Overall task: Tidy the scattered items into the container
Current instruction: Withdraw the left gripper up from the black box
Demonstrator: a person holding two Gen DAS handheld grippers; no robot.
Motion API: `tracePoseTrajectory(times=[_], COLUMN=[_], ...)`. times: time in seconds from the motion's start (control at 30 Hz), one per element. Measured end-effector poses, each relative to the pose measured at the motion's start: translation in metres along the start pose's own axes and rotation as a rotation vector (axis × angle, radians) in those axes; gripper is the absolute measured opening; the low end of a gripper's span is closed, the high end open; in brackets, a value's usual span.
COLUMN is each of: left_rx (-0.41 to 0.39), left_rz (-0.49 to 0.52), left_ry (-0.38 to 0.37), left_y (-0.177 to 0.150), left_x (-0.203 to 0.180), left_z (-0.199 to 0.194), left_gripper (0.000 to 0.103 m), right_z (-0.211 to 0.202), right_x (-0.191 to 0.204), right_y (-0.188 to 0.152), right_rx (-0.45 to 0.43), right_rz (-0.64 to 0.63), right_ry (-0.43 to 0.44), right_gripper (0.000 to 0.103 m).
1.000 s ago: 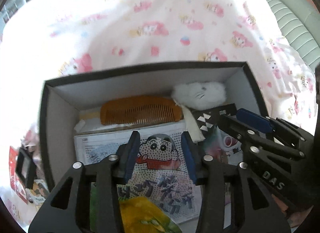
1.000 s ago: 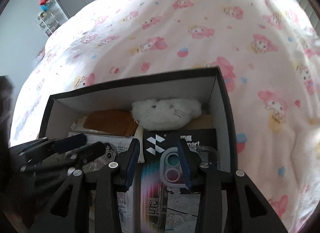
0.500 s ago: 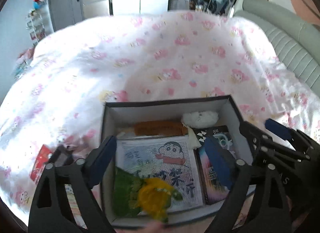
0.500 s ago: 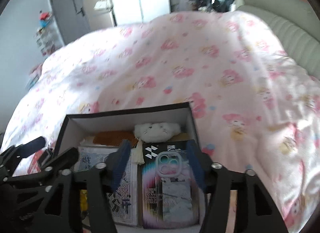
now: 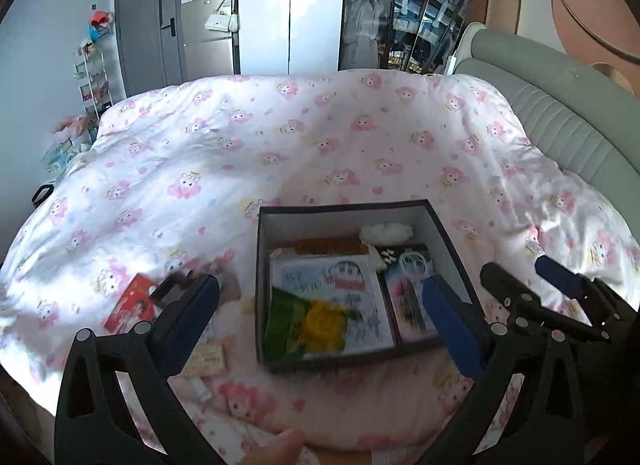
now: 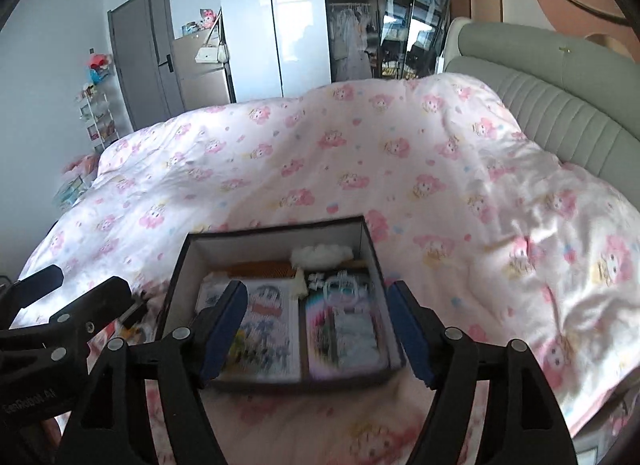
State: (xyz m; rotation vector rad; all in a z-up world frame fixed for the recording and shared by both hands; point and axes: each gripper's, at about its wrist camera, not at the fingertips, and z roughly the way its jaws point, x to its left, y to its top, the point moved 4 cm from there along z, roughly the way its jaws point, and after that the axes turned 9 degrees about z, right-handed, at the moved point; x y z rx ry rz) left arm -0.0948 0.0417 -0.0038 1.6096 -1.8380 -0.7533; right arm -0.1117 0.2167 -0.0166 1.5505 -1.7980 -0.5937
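The black box (image 5: 348, 209) sits on the pink cartoon-print quilt (image 5: 320, 137). Inside lie a wooden comb (image 5: 332, 246), a white fluffy toy (image 5: 386, 232), a cartoon sheet (image 5: 332, 277), a yellow-green packet (image 5: 316, 321) and a phone-case package (image 5: 408, 297). My left gripper (image 5: 318, 293) hangs open above the box's near side, with nothing between its fingers. My right gripper (image 6: 316, 293) is also open and empty over the box (image 6: 276, 231). Left of the box, a red card (image 5: 132, 301), a dark frame (image 5: 172, 289) and a beige card (image 5: 208, 359) lie on the quilt.
A green padded headboard (image 5: 560, 117) borders the bed on the right. A wardrobe (image 5: 288, 9), a grey door (image 5: 148, 17) and a white shelf rack (image 5: 92, 77) stand beyond the bed. A person's thumb (image 5: 276, 447) shows at the bottom edge.
Both grippers opened wide and pulled back and up from the box. The yellow-green packet and the phone-case package were let go and now lie inside it.
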Motion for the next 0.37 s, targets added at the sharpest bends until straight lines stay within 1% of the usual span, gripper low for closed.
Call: tracePoseTrajectory(times=[0.1, 0.2, 0.37], left_rx=[-0.007, -0.02, -0.03], left_rz=[0.017, 0.015, 0.004], left_ry=[0.024, 0.034, 0.054], left_y=[-0.012, -0.022, -0.028], left_x=[-0.007, -0.011, -0.01], left_z=[-0.014, -0.024, -0.033], left_gripper=[0.102, 0.102, 0.102], right_z=[-0.014, -0.025, -0.03], right_x=[-0.007, -0.01, -0.008], right_y=[-0.015, -0.024, -0.029], right_rx=[0.005, -0.022, -0.022], right_rz=[0.034, 0.038, 0.024], right_ry=[0.037, 0.02, 0.013], right_gripper=[0.07, 0.071, 0.071])
